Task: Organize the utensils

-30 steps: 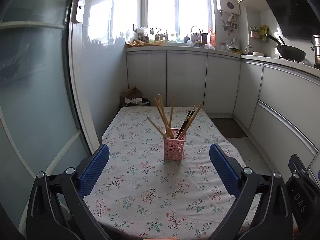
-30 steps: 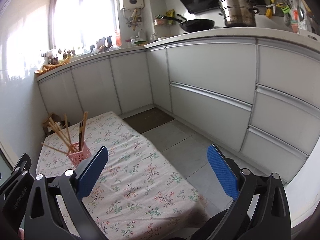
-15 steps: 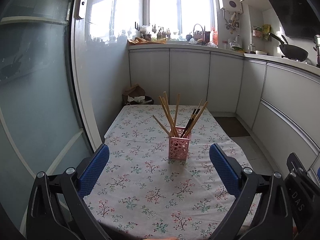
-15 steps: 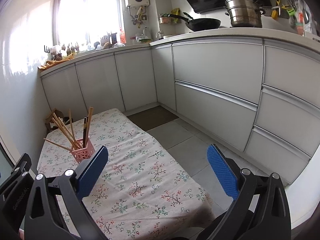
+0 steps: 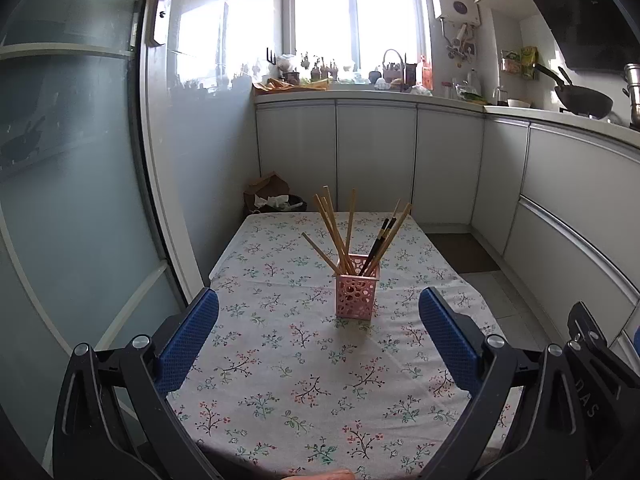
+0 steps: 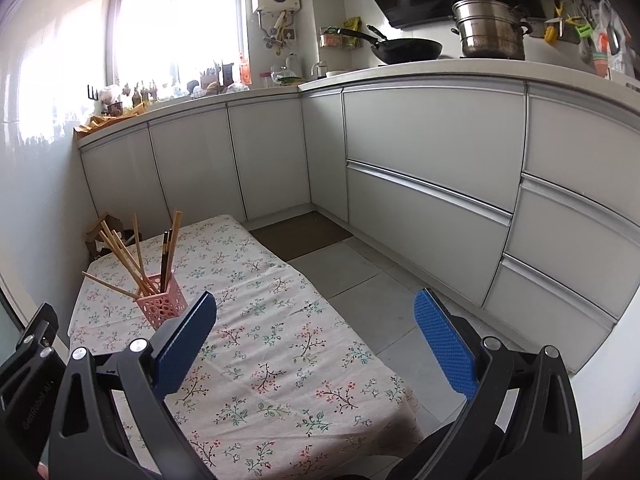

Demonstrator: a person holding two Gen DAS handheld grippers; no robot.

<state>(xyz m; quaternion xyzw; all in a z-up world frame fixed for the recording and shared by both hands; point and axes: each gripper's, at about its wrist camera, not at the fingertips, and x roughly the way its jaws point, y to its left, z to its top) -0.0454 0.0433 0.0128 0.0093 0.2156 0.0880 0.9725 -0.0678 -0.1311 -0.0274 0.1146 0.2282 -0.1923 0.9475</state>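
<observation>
Chopsticks (image 5: 349, 236), the utensils of the task, stood fanned out in a pink perforated holder (image 5: 356, 296) that sat upright on the tabletop (image 5: 280, 380), which was covered with a floral cloth and was the largest thing in view. Taking the holder as the landmark: the tabletop spread around it on every side, with the holder nearer the far end than the near edge. Beyond the holder ran a row of pale cabinet doors (image 5: 376, 160) under a bright window (image 5: 356, 12), and to its right, off the tabletop, lay grey floor tiles (image 6: 360, 272). The left gripper (image 5: 319, 336) hung on the near side of the holder, well apart from it, its jaws spread wide with nothing between them, the holder showing in the gap. The right gripper (image 6: 316, 340) was to the holder's right and nearer the camera, its jaws likewise released and holding nothing; its left blue pad (image 6: 184, 340) came just beside the holder in the right wrist view. Most chopsticks were light wood, leaning left and right; a dark pair (image 5: 378, 240) leaned toward the holder's right corner.
</observation>
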